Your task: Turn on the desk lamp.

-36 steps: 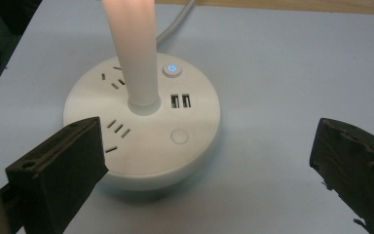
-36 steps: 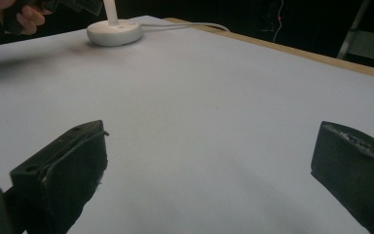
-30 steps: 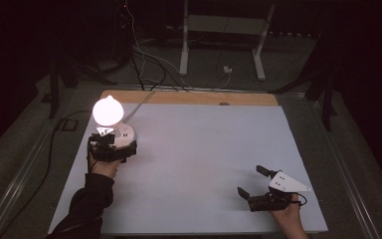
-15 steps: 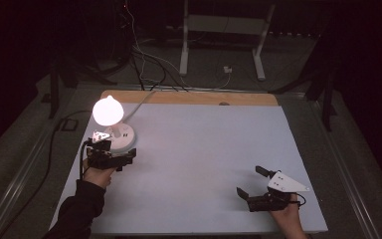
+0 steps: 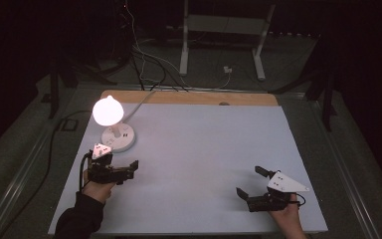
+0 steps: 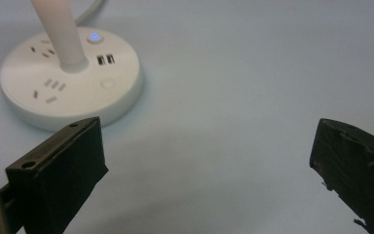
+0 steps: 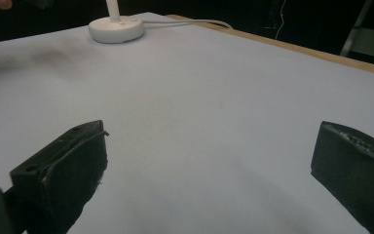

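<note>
Item: desk lamp with socket base, upper left of the high view, standing on the white table cover. Globe head lit; white stem rises from a round base carrying outlet slots, two USB ports, a blue-lit button and a plain round button. White power cord runs off the far edge over the wooden strip.

Left gripper: lower left of the high view, just below the lamp base and not touching it. Jaws spread wide, nothing between them; in the left gripper view the base sits at upper left, beyond the left jaw.

Right gripper: lower right of the high view, well apart from the lamp. Jaws likewise wide and empty, resting low over bare cover; in the right gripper view the lamp base sits at upper left, far off.

Hazards, as judged:
- A jaw tip pressed off-centre on the small button could skid onto the base and push the light lamp sideways.
- A sweep near the stem could tip the top-heavy head.
- Dragging the base would tug the cord.
- A jaw tip could stray into the outlet slots.
</note>
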A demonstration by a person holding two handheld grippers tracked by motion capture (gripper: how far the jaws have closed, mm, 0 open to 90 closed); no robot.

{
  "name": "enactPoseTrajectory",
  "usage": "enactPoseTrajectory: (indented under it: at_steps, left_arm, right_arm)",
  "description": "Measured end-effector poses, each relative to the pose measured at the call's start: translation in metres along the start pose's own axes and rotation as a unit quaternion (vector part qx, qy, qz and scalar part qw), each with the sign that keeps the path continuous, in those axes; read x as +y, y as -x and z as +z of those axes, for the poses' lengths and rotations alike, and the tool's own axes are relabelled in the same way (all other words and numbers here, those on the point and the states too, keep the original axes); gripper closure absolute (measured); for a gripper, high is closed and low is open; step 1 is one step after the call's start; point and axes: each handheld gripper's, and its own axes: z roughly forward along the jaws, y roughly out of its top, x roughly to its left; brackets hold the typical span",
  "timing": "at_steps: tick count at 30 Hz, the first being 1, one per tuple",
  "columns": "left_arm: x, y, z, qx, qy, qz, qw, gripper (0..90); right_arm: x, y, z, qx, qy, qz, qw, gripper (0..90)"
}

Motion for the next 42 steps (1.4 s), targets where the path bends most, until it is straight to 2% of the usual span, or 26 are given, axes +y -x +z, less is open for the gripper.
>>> enactPoseTrajectory:
  at_steps: [4,11,15,21,25,27,33,37,42]
  left_arm:
    - [-0.009,0.001,0.000,-0.004,0.000,0.008,1.0000,0.3]
    - [-0.025,0.000,0.004,-0.033,-0.010,0.019,0.9992,0.3]
    - [-0.032,0.000,0.004,-0.025,-0.010,0.031,0.9992,0.3]
    - [-0.040,0.000,-0.002,-0.027,-0.011,0.039,0.9988,0.3]
    - [-0.046,-0.003,-0.006,-0.033,-0.019,0.052,0.9979,0.3]
    - [-0.048,-0.005,-0.007,-0.044,-0.023,0.054,0.9973,0.3]
    - [-0.052,-0.004,-0.012,-0.052,-0.028,0.082,0.9949,0.3]
    - [-0.054,-0.004,-0.009,-0.080,-0.039,0.093,0.9916,0.3]
    - [-0.055,-0.005,-0.010,-0.088,-0.036,0.089,0.9915,0.3]
  right_arm:
    - [0.000,0.000,0.000,0.001,0.000,0.001,1.0000,0.0]
    - [0.000,0.000,0.000,0.002,0.000,0.001,1.0000,0.0]
    - [0.000,-0.001,0.000,0.002,0.000,0.001,1.0000,0.0]
    - [0.000,0.000,0.000,0.002,0.000,0.001,1.0000,0.0]
    - [0.000,-0.001,0.000,0.003,-0.001,0.001,1.0000,0.0]
    - [0.000,-0.001,0.001,0.003,-0.003,0.001,1.0000,0.0]
    - [-0.001,-0.001,0.001,0.003,-0.005,-0.001,1.0000,0.0]
    - [-0.001,-0.001,0.002,0.004,-0.008,-0.003,1.0000,0.0]
    - [-0.001,-0.001,0.002,0.004,-0.008,-0.002,1.0000,0.0]
